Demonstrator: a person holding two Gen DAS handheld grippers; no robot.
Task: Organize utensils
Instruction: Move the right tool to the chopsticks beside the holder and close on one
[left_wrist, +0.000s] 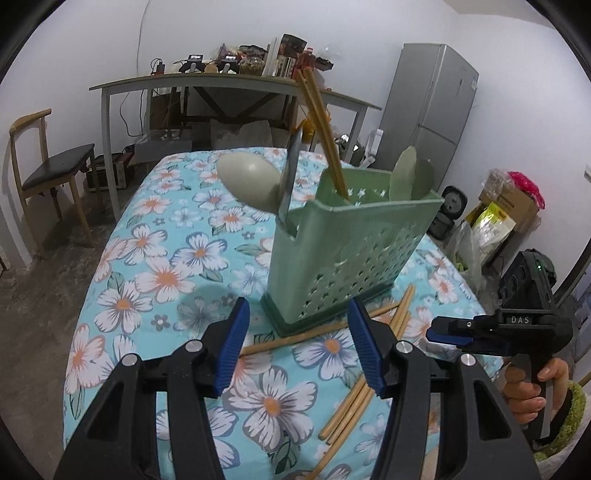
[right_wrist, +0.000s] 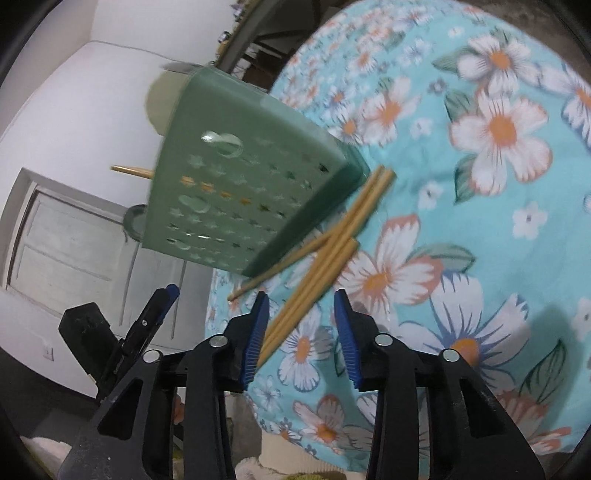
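Note:
A green perforated utensil holder (left_wrist: 354, 240) stands on the flowered tablecloth (left_wrist: 166, 266). It holds a pair of wooden chopsticks (left_wrist: 321, 122), a beige spoon (left_wrist: 247, 181), a grey handle (left_wrist: 290, 173) and green spoons (left_wrist: 410, 177). Several loose chopsticks (left_wrist: 364, 387) lie crossed in front of the holder's base. My left gripper (left_wrist: 298, 306) hovers open just before the holder, with nothing between its pads. My right gripper (right_wrist: 302, 299) is open low over the loose chopsticks (right_wrist: 325, 258); their near ends lie by its left pad (right_wrist: 255, 332), not pinched. The holder (right_wrist: 240, 184) appears tilted in this rolled view.
A hand (left_wrist: 532, 384) holds the right gripper (left_wrist: 448, 330) at the table's right edge. The left gripper (right_wrist: 162, 302) shows at the left of the right wrist view. Beyond the table stand a chair (left_wrist: 48, 173), a cluttered desk (left_wrist: 207, 79) and a fridge (left_wrist: 432, 110).

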